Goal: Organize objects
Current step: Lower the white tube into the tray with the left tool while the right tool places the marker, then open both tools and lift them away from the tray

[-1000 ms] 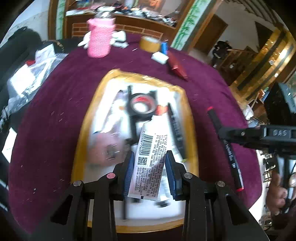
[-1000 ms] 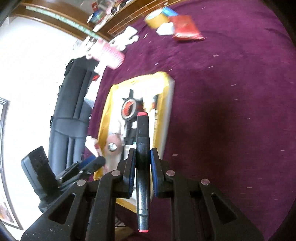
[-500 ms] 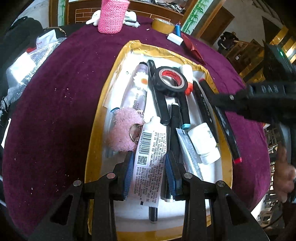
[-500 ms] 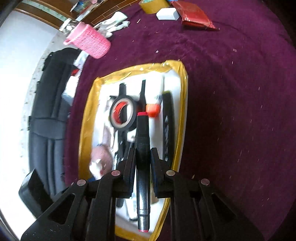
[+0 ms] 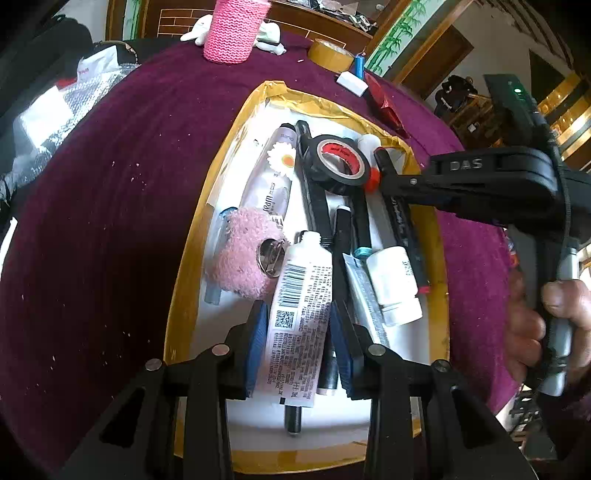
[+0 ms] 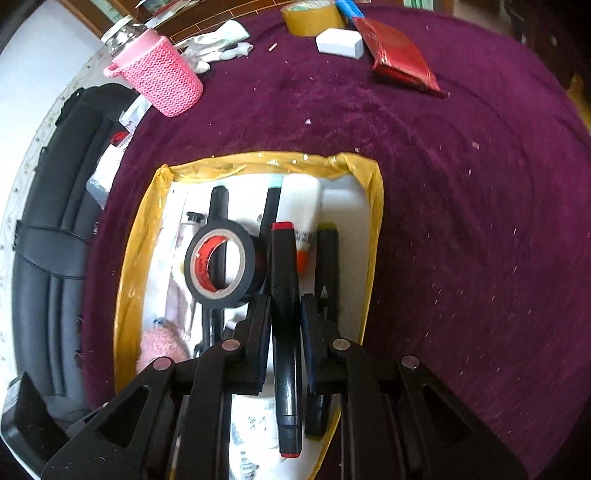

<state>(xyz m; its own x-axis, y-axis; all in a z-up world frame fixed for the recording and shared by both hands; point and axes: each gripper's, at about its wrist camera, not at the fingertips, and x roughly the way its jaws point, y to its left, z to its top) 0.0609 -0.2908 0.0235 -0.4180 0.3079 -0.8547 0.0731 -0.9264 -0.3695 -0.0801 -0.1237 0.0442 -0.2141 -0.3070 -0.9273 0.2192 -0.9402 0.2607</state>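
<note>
Two tools over a yellow-rimmed tray [image 5: 184, 280] of small items on a purple-covered surface [image 5: 110, 184].

Left tool [image 5: 299, 332]: clenched on a white tube [image 5: 301, 317], which is gripped across its flat lower body, the capless neck pointing away from the tool. The tube is judged light and soft; it will dent under pressure and, being open, may leak if squeezed hard, so a hold near the crimped end is preferable. It is held over the near part of the tray, just right of a pink pom-pom [image 5: 243, 258] and above a dark pen whose end shows below the tool.

Right tool [image 6: 284, 317]: closed on a black marker [image 6: 284, 295] with red ends, gripped about mid-length, with the barrel in line with the fingers [image 6: 258, 332]. The marker is judged light, stiff and smooth; it may slide lengthwise in the pads, so a central grip suits it. Whether it hangs above the tray or already rests in it cannot be told. Ahead and to the left of the tool lies a roll of black tape [image 6: 221, 269]; a white bottle [image 6: 299, 206] lies ahead, and another black marker [image 6: 327, 266] just to the right.

Beyond the tray, well apart, a pink knitted cup [image 6: 162, 81], a roll of brown tape [image 6: 306, 16], a white eraser [image 6: 340, 42] and a red packet [image 6: 402, 59] are seen.
</note>
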